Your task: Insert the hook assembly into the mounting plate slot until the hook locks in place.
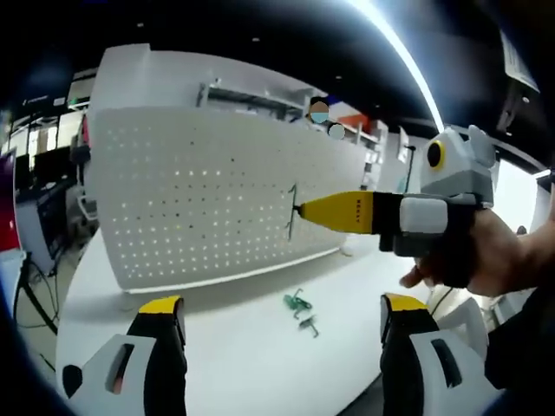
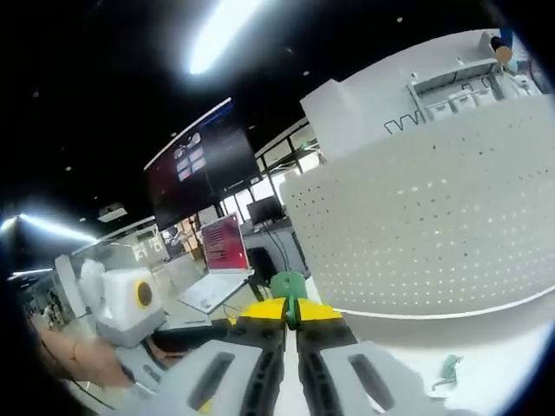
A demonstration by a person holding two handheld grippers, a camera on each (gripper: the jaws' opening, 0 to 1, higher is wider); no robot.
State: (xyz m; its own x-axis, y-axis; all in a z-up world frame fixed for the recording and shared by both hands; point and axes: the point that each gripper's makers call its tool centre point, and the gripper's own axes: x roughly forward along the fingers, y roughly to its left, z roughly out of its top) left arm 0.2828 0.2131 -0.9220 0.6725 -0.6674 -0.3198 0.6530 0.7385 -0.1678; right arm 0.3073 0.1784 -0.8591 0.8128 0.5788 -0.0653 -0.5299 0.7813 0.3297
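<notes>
Left tool [image 1: 282, 316]: jaws wide, empty, low over the white surface [image 1: 217, 347]. Spare hooks [image 1: 299, 308] lie loose beyond it. Right tool [image 1: 299, 211]: jaws closed on a wire hook [image 1: 291, 212], its tip at the pegboard [image 1: 199, 199]. Step in hand: insertion. Next, judged: press the hook into the holes until it locks.

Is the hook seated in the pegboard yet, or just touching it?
Cannot tell. The right tool holds the dark wire hook against the white perforated pegboard; whether it is locked is too small to see.
</notes>
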